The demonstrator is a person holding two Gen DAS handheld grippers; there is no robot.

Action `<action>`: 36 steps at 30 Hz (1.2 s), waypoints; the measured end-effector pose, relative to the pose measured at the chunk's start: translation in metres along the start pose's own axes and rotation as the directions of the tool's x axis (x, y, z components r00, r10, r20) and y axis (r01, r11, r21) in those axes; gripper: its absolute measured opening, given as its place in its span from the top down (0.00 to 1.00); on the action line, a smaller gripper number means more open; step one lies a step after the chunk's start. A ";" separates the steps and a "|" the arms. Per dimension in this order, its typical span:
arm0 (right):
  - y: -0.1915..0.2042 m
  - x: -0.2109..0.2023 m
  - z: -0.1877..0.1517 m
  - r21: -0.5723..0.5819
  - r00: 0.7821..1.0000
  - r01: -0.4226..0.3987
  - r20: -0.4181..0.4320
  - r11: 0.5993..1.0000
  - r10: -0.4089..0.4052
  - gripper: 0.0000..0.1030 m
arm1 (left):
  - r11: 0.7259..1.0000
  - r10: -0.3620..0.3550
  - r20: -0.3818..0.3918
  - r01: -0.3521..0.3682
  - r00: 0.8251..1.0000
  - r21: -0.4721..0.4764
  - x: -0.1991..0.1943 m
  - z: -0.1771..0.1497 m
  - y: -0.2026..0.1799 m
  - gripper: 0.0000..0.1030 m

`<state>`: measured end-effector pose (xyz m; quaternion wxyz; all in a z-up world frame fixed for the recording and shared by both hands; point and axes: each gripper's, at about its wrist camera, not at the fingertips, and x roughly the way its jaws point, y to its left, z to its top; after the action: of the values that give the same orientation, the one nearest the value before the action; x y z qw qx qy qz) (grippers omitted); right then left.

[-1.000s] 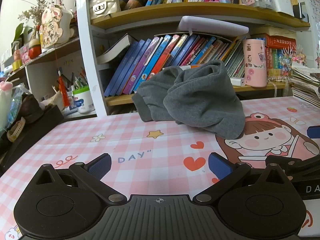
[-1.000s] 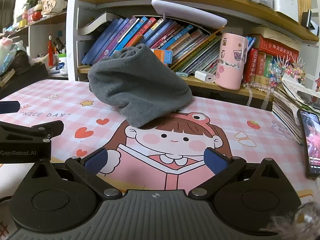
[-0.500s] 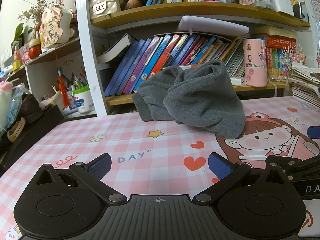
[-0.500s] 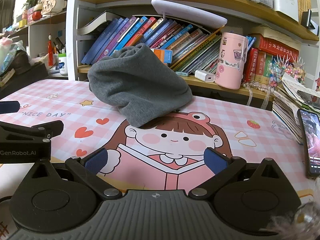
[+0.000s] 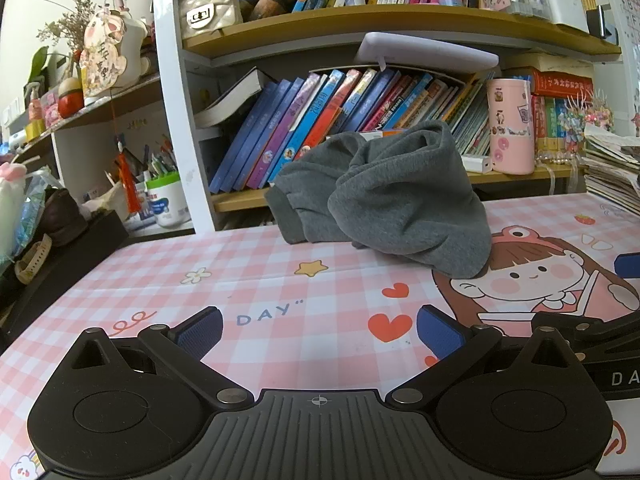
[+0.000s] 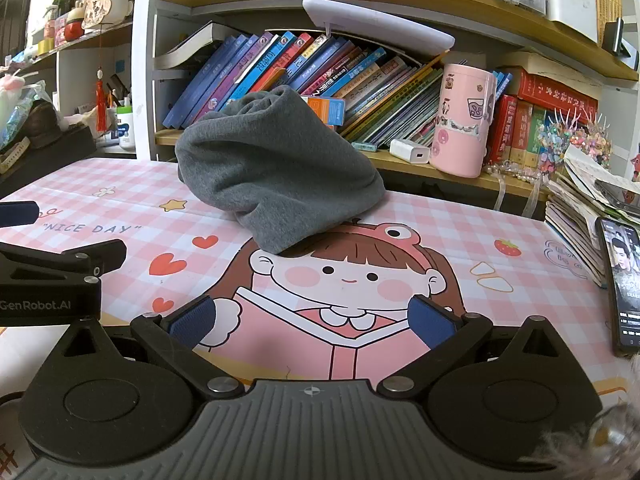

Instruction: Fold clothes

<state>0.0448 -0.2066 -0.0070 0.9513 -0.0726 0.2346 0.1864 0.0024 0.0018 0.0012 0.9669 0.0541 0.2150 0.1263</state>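
Left wrist view
Left gripper (image 5: pixel 318 330): its blue pads are standing wide apart, gripping nothing, and it is sitting low over the near part of the mat (image 5: pixel 248 280).
Garment (image 5: pixel 384 196): a grey piece is lying crumpled in a heap at the far side of the mat, just in front of the shelf (image 5: pixel 360 196) of books, well apart from the pads.
Right gripper: only its black arm is showing at the right edge (image 5: pixel 592 326).

Right wrist view
Right gripper (image 6: pixel 312 320): its pads are also spread wide and are holding nothing, above the cartoon girl (image 6: pixel 344 276) printed on the mat.
Garment (image 6: pixel 276 168): it is sitting bunched up, its near edge resting on the girl's hair, far from the fingers.
Phone (image 6: pixel 622 284): it is lying at the right edge of the mat, beside a paper stack.

Progress
Done: nothing of the folding is showing; the garment is not even spread flat.
Left: by my judgement, reaching, spreading it out and every fold.
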 end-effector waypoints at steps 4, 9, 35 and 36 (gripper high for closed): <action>0.000 0.000 0.000 0.000 1.000 0.000 -0.001 1.000 0.000 0.00 | 1.000 0.000 -0.002 0.000 1.000 0.000 0.000 0.000 0.000 0.00; 0.000 0.000 0.000 0.000 1.000 -0.001 -0.002 1.000 0.001 0.00 | 1.000 0.000 -0.004 0.000 1.000 -0.001 0.000 0.000 0.001 0.00; -0.001 0.002 0.001 0.008 1.000 -0.001 -0.010 1.000 0.001 0.00 | 0.998 -0.053 -0.034 0.052 0.998 -0.024 0.005 0.000 0.005 0.00; -0.001 0.002 0.001 0.007 1.000 -0.001 -0.011 1.000 0.001 0.00 | 0.998 -0.055 -0.030 0.054 0.998 -0.020 0.004 0.000 0.004 0.00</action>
<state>0.0470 -0.2070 -0.0073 0.9502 -0.0703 0.2404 0.1855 0.0052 0.0069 0.0001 0.9670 0.0369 0.2300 0.1027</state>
